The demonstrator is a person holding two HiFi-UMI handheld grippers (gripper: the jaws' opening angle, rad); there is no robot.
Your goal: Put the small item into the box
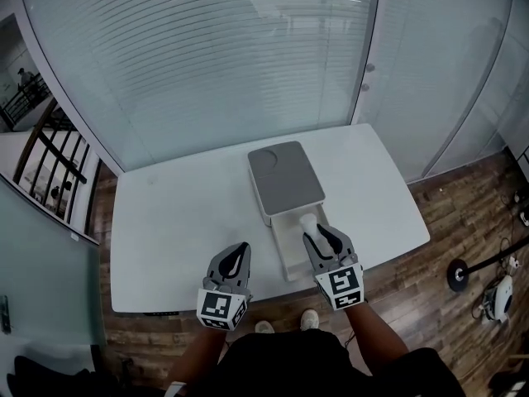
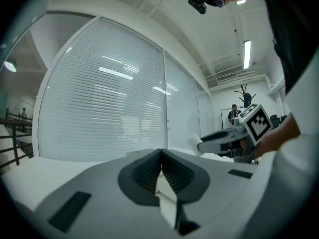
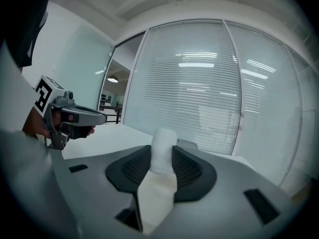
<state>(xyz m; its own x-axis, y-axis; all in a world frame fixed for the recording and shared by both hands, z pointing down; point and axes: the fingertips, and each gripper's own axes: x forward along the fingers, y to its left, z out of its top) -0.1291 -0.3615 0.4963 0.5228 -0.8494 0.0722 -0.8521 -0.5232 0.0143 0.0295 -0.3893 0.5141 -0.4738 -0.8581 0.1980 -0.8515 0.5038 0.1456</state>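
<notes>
- The white table (image 1: 165,222) fills most of the head view. Apart from the box, I see nothing lying on it.
- The box (image 1: 285,176) sits toward the table's middle and far side. It has a grey top, and its white drawer (image 1: 285,259) is pulled out toward me, so the way in is open.
- My left gripper (image 1: 238,251) hovers over bare table to the left of the drawer. Its jaws are clenched tip to tip with nothing between them, so it has no part in the job right now.
- My right gripper (image 1: 318,234) is over the drawer's far right part, just in front of the box body. It is grasping the small white cylinder (image 1: 309,222).
- In the right gripper view the pads press on the cylinder's sides. Its rounded end stands up past the jaw tips, upright and not tilted.
- I cannot judge its height above the drawer floor from these views.
- Handling, as I judge it:
  - The surface looks matte and faintly fuzzy, like foam or rolled paper, so I expect it to be very light and a little soft.
  - It should grip well, not slip, and is unlikely to break if dropped.
  - Hard squeezing might dent it.
  - The side hold across its width, as now, looks like the right place to take it.
  - Being round and light, it may roll or bounce once freed, so I would let go low inside the drawer.
</notes>
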